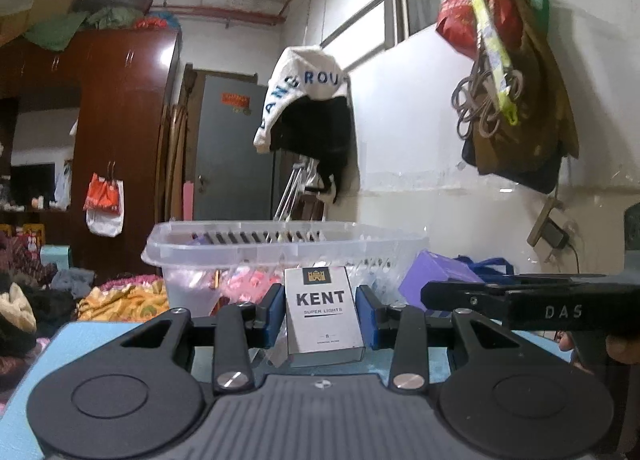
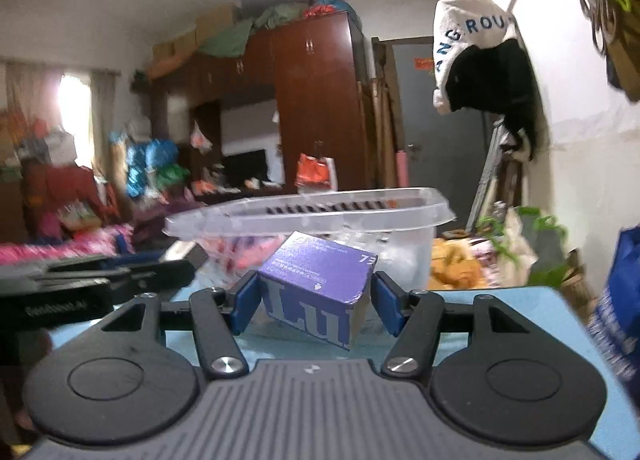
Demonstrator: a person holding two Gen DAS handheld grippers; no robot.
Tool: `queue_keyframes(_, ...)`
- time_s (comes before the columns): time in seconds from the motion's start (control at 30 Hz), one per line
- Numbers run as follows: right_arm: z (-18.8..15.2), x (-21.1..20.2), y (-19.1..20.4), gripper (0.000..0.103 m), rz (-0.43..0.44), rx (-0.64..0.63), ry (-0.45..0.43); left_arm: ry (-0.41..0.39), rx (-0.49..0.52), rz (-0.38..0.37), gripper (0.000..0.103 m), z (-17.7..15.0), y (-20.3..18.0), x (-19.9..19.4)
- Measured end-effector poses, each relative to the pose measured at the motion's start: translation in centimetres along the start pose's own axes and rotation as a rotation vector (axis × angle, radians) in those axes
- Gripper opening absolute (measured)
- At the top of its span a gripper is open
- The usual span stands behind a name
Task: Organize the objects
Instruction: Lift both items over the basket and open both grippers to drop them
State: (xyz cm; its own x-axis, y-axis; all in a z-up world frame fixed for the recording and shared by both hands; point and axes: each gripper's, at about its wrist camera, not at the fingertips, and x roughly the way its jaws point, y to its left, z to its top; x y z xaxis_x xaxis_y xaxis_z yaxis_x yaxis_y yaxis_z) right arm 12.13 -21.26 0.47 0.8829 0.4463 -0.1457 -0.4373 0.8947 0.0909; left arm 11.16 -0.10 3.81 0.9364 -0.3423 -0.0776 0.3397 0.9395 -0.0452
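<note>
A white KENT cigarette pack stands upright on the light blue table between the blue pads of my left gripper; the pads touch its sides. My right gripper is shut on a purple box, which is tilted and lifted off the table. The purple box also shows in the left wrist view, to the right. A clear plastic basket with pink items inside stands just beyond both grippers; it also shows in the right wrist view.
The right gripper's black body crosses the right side of the left wrist view. A blue bag stands at the table's right. Clothes hang on the white wall. A wooden wardrobe and piled cloth lie beyond the table.
</note>
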Motion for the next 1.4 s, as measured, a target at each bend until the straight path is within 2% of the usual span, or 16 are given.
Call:
queue_keyframes(0.2,3.2,-1.1,0.1,0.063,0.085,0.006,-0.048,-0.057,-0.028,-0.058,0.043,3.6,0.8,-1.4)
queue_keyframes(0.27,4.7,-0.9,-0.1,0.063,0.089,-0.007,-0.067,-0.063,-0.031,-0.034,0.043,5.5,1.5,-0.9)
queue_keyframes(0.43,8.5,3.7,0.2,0.063,-0.04,-0.123,-0.034,0.054,-0.053,0.034,0.043,10.4,3.9,5.4)
queue_keyframes(0.6,10.2,8.1,-0.6,0.063,-0.042,-0.136,0.018,0.153,-0.098,0.063,0.043,11.7,5.5,10.9)
queue_keyframes(0.73,9.7,10.2,-1.0,0.064,-0.032,-0.158,0.042,0.212,-0.129,0.038,0.044,10.9,5.9,13.6)
queue_keyframes(0.8,9.3,11.0,-1.0,0.065,-0.044,-0.184,0.07,0.237,-0.154,0.029,0.053,10.2,6.4,14.5)
queue_keyframes(0.83,9.0,11.2,-1.0,0.065,-0.052,-0.194,0.068,0.24,-0.156,0.029,0.066,10.0,6.5,14.7)
queue_keyframes(0.87,8.6,10.7,-0.8,0.073,-0.055,-0.196,0.065,0.245,-0.156,0.036,0.079,9.6,6.6,14.7)
queue_keyframes(0.9,8.4,10.5,-0.9,0.088,-0.049,-0.185,0.07,0.256,-0.158,0.038,0.083,9.5,6.6,14.8)
queue_keyframes(0.97,8.1,10.1,-1.1,0.102,-0.042,-0.158,0.062,0.251,-0.163,0.027,0.084,9.1,6.7,14.1)
queue_keyframes(1.03,8.1,9.1,-1.1,0.103,-0.041,-0.161,0.039,0.203,-0.159,0.038,0.085,8.9,6.6,12.7)
queue_keyframes(1.1,8.2,8.0,-1.2,0.103,-0.03,-0.159,0.026,0.144,-0.145,0.065,0.091,9.0,6.3,11.1)
queue_keyframes(1.17,8.5,6.7,-1.4,0.103,-0.022,-0.141,0.03,0.101,-0.131,0.089,0.103,8.8,5.8,9.8)
queue_keyframes(1.2,8.7,6.6,-1.5,0.103,-0.023,-0.133,0.041,0.094,-0.116,0.085,0.103,8.9,5.5,9.4)
queue_keyframes(1.33,9.1,5.9,-1.3,0.103,-0.063,-0.15,0.057,0.159,-0.11,0.039,0.103,8.8,4.7,9.1)
queue_keyframes(1.4,9.1,5.7,-1.1,0.103,-0.12,-0.16,0.044,0.158,-0.097,0.057,0.103,8.5,4.4,8.9)
